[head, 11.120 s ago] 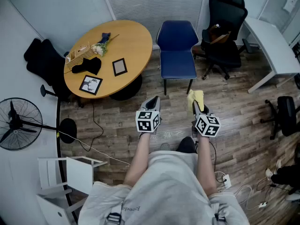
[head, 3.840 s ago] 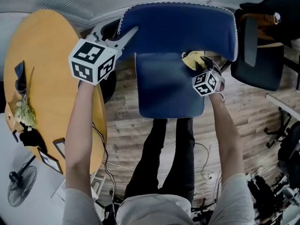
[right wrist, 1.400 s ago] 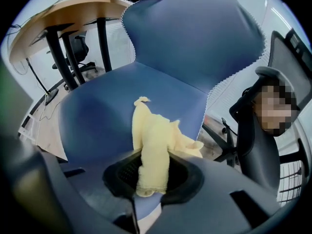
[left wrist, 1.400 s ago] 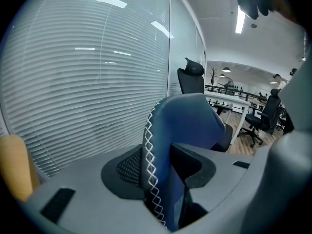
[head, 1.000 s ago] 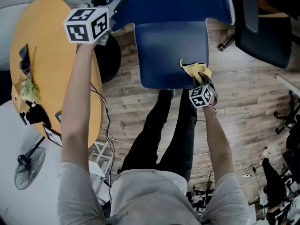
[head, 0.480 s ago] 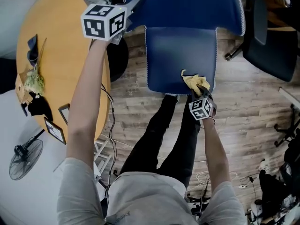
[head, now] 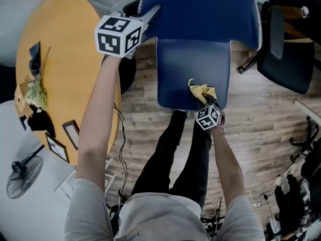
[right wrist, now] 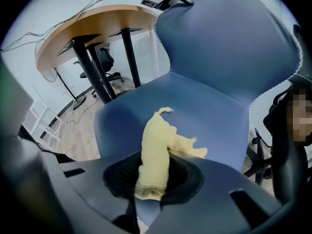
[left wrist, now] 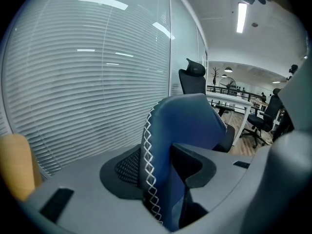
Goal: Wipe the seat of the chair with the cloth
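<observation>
A blue chair stands before me, its seat (head: pixel 188 67) below its backrest (head: pixel 200 11) in the head view. My left gripper (head: pixel 151 10) is shut on the backrest's stitched left edge (left wrist: pixel 163 145), which runs between its jaws. The yellow cloth (head: pixel 200 91) lies bunched near the seat's front right part. My right gripper (head: pixel 206 102) is shut on it. In the right gripper view the cloth (right wrist: pixel 155 155) rises from between the jaws and rests on the seat (right wrist: pixel 204 106).
A round wooden table (head: pixel 60 79) carrying picture frames and dried flowers sits close on the left. A black office chair (head: pixel 286 49) stands at the right. The person's legs (head: pixel 168 149) are just in front of the seat. Cables trail on the wood floor.
The right gripper has drawn the cloth a little to the left along the front of the seat. The left gripper keeps its hold on the backrest edge.
</observation>
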The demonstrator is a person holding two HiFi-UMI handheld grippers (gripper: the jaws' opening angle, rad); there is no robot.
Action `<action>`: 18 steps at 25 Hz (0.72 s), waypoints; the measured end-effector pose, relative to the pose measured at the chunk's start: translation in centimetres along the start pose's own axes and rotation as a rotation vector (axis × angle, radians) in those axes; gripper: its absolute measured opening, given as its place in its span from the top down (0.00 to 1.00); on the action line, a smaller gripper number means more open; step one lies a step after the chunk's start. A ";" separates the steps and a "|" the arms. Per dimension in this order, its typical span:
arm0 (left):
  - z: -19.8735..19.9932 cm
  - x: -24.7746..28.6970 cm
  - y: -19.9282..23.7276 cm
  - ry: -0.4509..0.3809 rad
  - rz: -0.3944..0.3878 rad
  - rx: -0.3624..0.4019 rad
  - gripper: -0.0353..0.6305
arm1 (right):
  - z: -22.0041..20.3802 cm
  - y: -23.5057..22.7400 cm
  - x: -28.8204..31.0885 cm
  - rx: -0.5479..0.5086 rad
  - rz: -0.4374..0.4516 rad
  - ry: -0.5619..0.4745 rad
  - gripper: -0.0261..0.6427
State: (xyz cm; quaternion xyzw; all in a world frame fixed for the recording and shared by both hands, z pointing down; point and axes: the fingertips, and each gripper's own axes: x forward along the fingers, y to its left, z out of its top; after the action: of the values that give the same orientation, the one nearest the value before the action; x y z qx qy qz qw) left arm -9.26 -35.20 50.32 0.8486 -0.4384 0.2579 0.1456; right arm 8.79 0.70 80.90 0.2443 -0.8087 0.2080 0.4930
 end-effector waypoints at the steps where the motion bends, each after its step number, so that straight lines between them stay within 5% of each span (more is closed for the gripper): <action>1: 0.0 0.0 -0.1 -0.001 0.001 -0.001 0.65 | 0.3 -0.2 0.1 0.007 -0.001 -0.006 0.83; 12: 0.1 0.1 -0.4 -0.024 0.013 -0.011 0.65 | 6.2 -4.6 2.2 0.248 -0.099 -0.126 0.83; 18: 0.1 0.0 -0.4 -0.035 0.008 -0.016 0.65 | 9.8 -7.8 3.7 0.265 -0.119 -0.120 0.83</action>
State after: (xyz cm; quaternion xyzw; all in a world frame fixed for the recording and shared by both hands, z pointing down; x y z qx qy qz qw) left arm -8.90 -34.98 50.23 0.8501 -0.4462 0.2399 0.1436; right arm 5.16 -11.84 80.82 0.3668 -0.7864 0.2684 0.4185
